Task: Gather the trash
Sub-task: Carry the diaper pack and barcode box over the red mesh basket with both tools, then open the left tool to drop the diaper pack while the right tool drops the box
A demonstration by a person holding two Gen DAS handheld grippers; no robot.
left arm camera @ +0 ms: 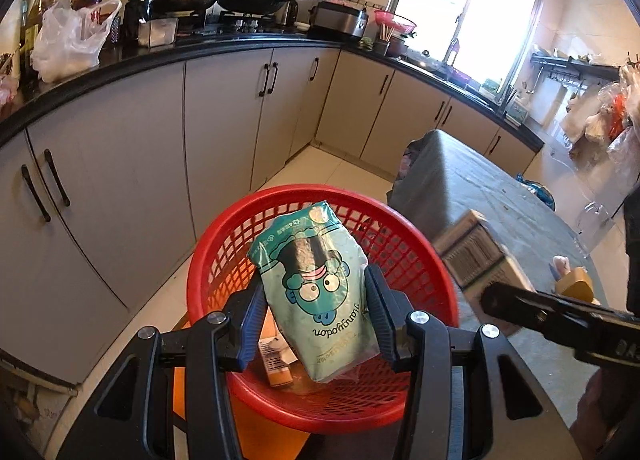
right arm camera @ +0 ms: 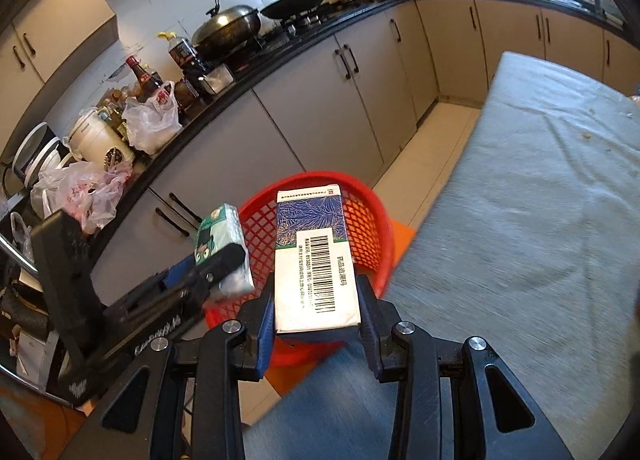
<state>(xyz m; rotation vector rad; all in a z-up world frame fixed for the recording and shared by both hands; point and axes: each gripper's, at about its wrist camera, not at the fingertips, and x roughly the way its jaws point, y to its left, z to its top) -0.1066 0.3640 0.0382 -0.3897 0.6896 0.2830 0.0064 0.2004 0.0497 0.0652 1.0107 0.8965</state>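
My left gripper is shut on a teal tissue pack with a cartoon face, held right over the red mesh basket. An orange-and-white box lies in the basket's bottom. My right gripper is shut on a white-and-blue medicine box with a barcode, held above the near rim of the same red basket. In the left wrist view that box shows blurred at the right, beside the basket. The left gripper with its tissue pack appears at the left of the right wrist view.
A table under a grey cloth stands right of the basket, with crumbs on it and a yellow object near its edge. Grey cabinets under a black counter with pans, bottles and bags line the left. A denim-clad leg is below.
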